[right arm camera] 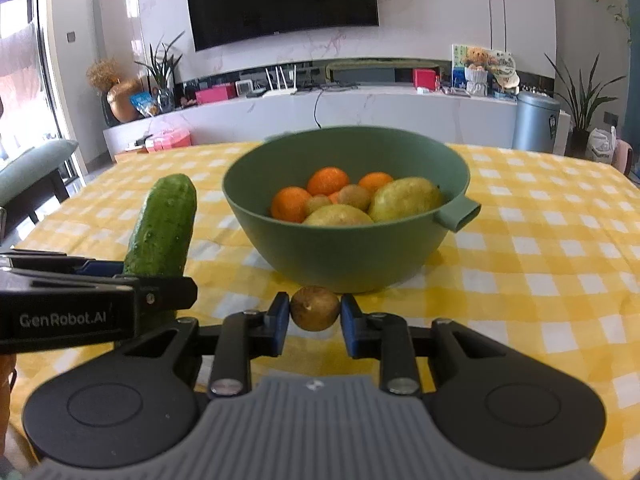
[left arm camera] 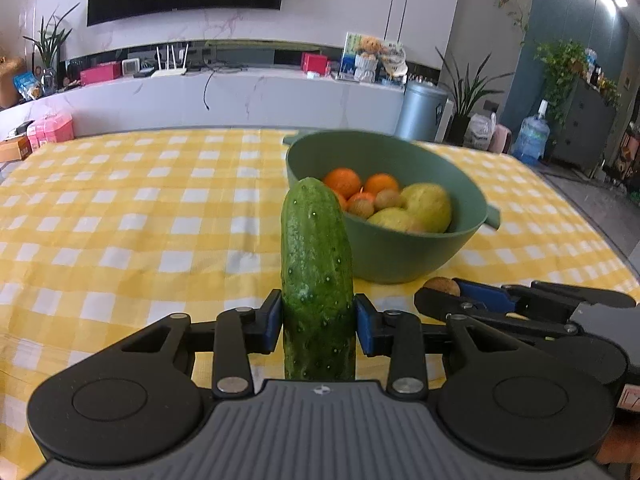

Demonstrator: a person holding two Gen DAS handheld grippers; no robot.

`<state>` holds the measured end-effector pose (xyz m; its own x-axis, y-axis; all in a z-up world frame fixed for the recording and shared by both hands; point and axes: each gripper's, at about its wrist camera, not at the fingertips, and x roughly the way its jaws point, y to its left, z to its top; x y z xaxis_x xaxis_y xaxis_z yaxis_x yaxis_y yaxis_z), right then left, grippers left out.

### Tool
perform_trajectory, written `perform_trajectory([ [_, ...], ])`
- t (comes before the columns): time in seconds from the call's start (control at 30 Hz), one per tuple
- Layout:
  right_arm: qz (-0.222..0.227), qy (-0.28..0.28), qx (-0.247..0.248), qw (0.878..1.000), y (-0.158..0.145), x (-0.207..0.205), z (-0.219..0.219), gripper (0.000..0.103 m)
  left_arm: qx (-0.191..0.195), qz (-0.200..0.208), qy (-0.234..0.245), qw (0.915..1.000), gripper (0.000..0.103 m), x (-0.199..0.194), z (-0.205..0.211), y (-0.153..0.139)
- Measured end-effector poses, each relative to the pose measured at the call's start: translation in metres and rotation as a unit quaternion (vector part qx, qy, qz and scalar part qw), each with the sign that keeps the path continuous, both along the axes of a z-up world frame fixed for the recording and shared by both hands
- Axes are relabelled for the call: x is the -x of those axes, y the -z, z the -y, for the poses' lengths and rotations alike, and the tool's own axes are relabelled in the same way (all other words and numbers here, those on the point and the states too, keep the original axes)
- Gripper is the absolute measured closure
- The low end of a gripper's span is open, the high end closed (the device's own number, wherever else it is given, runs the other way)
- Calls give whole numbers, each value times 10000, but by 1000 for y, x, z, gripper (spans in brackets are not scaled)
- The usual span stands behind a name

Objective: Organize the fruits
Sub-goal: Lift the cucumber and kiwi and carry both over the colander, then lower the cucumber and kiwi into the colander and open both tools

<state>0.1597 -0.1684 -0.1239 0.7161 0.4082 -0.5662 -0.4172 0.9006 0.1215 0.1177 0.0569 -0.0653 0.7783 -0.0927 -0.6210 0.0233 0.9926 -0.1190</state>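
Ribbed grey housing and matte black linkages nearest the lens in both views. Left gripper (left arm camera: 318, 322) clamped by blue pads on a bumpy, dark green cucumber (left arm camera: 316, 264), long and blunt-tipped, standing nearly upright above the cloth. Right gripper (right arm camera: 315, 314) closed narrowly on a small, round, brown fuzzy kiwi (right arm camera: 315, 308), just in front of the bowl. Smooth, matte green bowl (right arm camera: 360, 256) with a stubby side handle, resting on a yellow-and-white checked tablecloth (right arm camera: 540, 272); inside, glossy oranges (right arm camera: 328, 180), more kiwis (right arm camera: 354, 197) and pale yellow pears (right arm camera: 404, 198). From the right wrist only: cucumber leaning slightly, printed lettering on the left gripper's side. From the left wrist only: blue water jug (left arm camera: 531, 140) on the floor.
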Motion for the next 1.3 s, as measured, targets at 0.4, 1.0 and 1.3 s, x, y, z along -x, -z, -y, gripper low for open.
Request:
perform_trajectory([
  [0.4, 688, -103, -242, 9973, -42, 24, 13, 79, 21, 449, 91, 9989, 62, -3, 4, -46],
  [1.0, 801, -32, -229, 9965, -76, -43, 36, 79, 1220, 91, 240, 9922, 62, -103, 2, -69],
  [1.3, 615, -326, 119, 9975, -65, -70, 27, 79, 1487, -507, -39, 9876, 62, -140, -4, -37],
])
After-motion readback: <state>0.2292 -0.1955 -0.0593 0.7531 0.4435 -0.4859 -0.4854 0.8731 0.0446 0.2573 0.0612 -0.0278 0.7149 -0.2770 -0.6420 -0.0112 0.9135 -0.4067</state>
